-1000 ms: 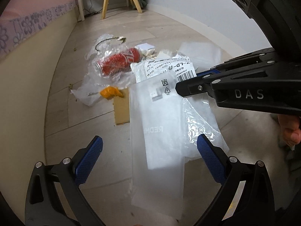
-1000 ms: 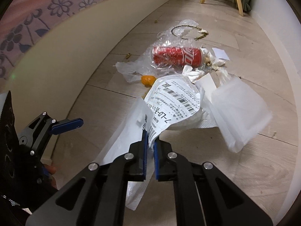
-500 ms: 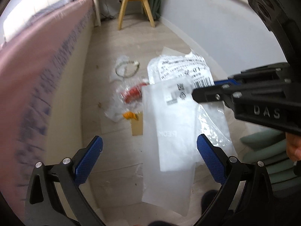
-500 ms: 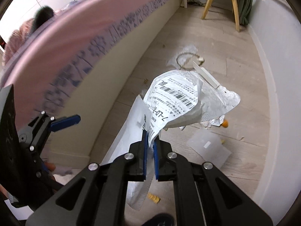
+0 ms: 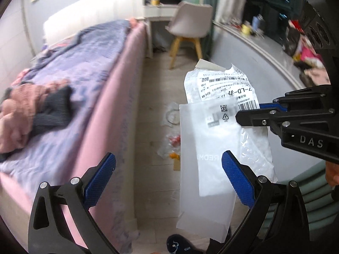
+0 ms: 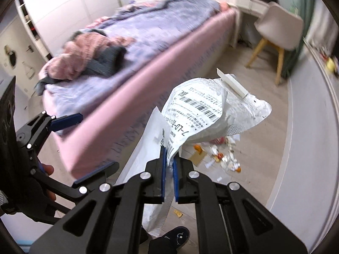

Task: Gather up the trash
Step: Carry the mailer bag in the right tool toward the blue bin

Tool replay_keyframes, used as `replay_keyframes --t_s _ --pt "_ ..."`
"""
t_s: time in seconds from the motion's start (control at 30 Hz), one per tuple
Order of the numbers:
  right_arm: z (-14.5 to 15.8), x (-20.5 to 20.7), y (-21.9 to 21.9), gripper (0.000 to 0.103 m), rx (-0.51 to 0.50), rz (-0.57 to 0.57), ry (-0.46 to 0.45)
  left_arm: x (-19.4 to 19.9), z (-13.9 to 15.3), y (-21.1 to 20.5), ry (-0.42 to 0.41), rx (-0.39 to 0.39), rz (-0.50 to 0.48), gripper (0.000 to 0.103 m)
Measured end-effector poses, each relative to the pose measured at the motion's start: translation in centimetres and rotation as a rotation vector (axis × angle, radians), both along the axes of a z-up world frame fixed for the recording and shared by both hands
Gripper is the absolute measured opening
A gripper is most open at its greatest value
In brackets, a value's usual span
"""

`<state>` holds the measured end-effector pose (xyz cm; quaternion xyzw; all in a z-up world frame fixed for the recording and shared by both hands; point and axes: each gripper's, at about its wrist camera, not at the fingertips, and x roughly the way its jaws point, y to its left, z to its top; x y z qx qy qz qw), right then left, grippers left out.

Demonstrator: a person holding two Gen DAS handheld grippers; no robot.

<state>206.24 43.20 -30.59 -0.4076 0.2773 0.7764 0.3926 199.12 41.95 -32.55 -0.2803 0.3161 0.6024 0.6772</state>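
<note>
right gripper (image 6: 168,165) is clamped on the plastic mailer bags (image 6: 197,114), left gripper (image 5: 167,180) wide open and empty, so next they need binning, more trash (image 6: 222,156) still on the floor at 3 o'clock.

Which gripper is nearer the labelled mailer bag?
Right. The right gripper is shut on the labelled mailer bag, holding it off the floor. The left gripper hangs open beside it, touching nothing.

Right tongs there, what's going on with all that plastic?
The right tongs are shut on a bundle of packaging: a white mailer bag with a shipping label and a frosted plastic sleeve hanging below it, held up in the air beside the bed. The left tongs are open and hold nothing. More litter lies on the floor underneath.
</note>
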Motion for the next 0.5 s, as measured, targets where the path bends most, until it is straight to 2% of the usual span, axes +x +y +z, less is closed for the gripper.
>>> replay_keyframes --t_s 0.13,0.27,0.4,0.5 --pt "4.4 -3.9 -2.7 0.008 0.032 0.106 0.022 -3.7 4.7 -4.3 0.004 0.039 0.136 0.097" --pt "7.5 -7.4 -4.8 0.008 0.021 0.195 0.051 -7.5 8.0 -8.1 -0.003 0.044 0.287 0.097" --pt "9.8 -11.2 -7.4 0.008 0.012 0.325 0.076 -11.0 10.8 -11.8 0.028 0.058 0.428 0.097" --pt "11.1 -15.1 -10.2 0.008 0.013 0.448 0.075 -13.5 12.4 -15.5 0.018 0.065 0.537 0.097"
